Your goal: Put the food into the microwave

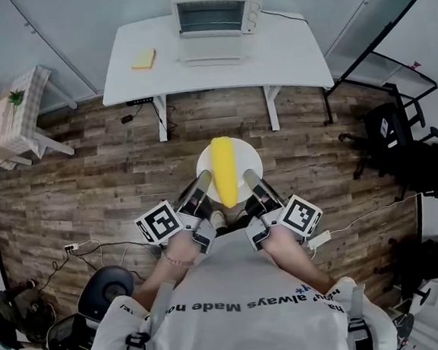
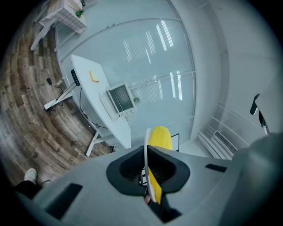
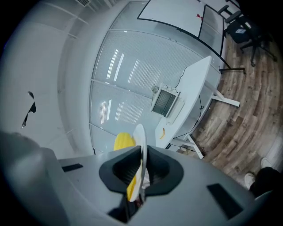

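Item: one white plate, carried, bearing one yellow cob of corn laid lengthwise along its middle and pointing toward twelve o'clock. Holders: my left gripper is clamped on the plate's rim at about seven o'clock, and my right gripper on the rim at about five o'clock. Each gripper view shows the thin white edge pinched between the dark pads, with the corn just beyond. I judge the two-sided hold is there to keep the plate level so the round cob cannot roll off; a single pinch on so thin a rim would let it tip. Location: over the wooden floor, well apart from the white table at twelve o'clock. Destination: the microwave at the back middle of that table. Its door looks dropped open toward me, so the cavity seems ready to receive. Other entries: a small yellow thing on the table at eleven o'clock, too small to identify; a checked side table at ten o'clock; black chairs at three o'clock. Status, as I judge it: food lifted, not yet delivered. What remains is the walk to the table, then sliding the plate in level.
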{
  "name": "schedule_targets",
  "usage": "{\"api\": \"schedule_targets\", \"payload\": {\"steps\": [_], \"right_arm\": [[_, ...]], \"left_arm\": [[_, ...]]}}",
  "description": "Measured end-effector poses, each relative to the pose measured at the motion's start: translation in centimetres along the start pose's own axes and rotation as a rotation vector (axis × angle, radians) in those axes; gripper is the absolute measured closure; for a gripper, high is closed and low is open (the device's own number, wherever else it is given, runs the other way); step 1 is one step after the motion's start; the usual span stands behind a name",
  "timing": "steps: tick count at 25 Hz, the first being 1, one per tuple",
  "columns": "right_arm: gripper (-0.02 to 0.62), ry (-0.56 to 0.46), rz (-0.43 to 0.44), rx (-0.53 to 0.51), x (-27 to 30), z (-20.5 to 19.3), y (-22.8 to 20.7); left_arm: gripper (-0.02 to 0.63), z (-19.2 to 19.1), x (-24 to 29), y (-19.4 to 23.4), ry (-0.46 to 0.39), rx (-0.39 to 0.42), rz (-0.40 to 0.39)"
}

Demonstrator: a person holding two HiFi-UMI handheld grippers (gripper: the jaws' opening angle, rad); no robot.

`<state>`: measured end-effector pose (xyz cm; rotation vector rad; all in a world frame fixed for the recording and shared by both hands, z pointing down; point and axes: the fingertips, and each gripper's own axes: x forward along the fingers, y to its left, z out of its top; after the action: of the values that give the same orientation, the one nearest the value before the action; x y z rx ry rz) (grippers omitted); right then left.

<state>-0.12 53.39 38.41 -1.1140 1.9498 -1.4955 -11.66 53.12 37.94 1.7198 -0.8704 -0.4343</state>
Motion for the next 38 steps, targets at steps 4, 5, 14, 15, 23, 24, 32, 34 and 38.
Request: {"api": "schedule_targets", "payload": {"steps": [4, 5, 14, 15, 23, 24, 32, 34, 38], "right_arm": [[0.566, -0.002, 0.014, -0.015, 0.3, 0.5, 0.0], [0.566, -0.004, 0.019, -0.015, 0.0, 0.8, -0.2], [0.566, 0.017, 0.018, -0.015, 4.9, 5.0, -1.1], [0.566, 0.020, 0.021, -0.020, 5.5, 5.7, -1.2], [0.566, 0.031, 0.042, -0.039, 10.1, 12.2, -2.3], [0.566, 0.032, 0.036, -0.034, 10.5, 13.1, -2.6], [0.566, 0.034, 0.062, -0.049, 13.6, 20.0, -3.8], [0.567, 0.033, 0.057, -0.045, 14.1, 21.5, -4.3], [0.566, 0.030, 0.061, -0.042, 15.1, 24.8, -5.0]], "left_arm": [[0.586, 0.0, 0.7, -0.3, -0.001, -0.012, -0.028], [0.586, -0.4, 1.0, -0.4, -0.003, -0.023, -0.029], [0.586, 3.4, 6.1, 0.3, -0.018, -0.019, -0.022], [0.586, 3.8, 6.9, 0.3, -0.024, -0.037, -0.028], [0.586, 6.8, 14.2, 0.0, -0.037, -0.046, -0.031], [0.586, 7.1, 15.2, -0.2, -0.041, -0.063, -0.040], [0.586, 9.0, 22.4, -0.6, -0.035, -0.033, 0.005], [0.586, 9.3, 23.7, -0.6, -0.034, -0.030, 0.025], [0.586, 10.0, 27.7, -1.7, -0.044, -0.022, -0.030]]}}
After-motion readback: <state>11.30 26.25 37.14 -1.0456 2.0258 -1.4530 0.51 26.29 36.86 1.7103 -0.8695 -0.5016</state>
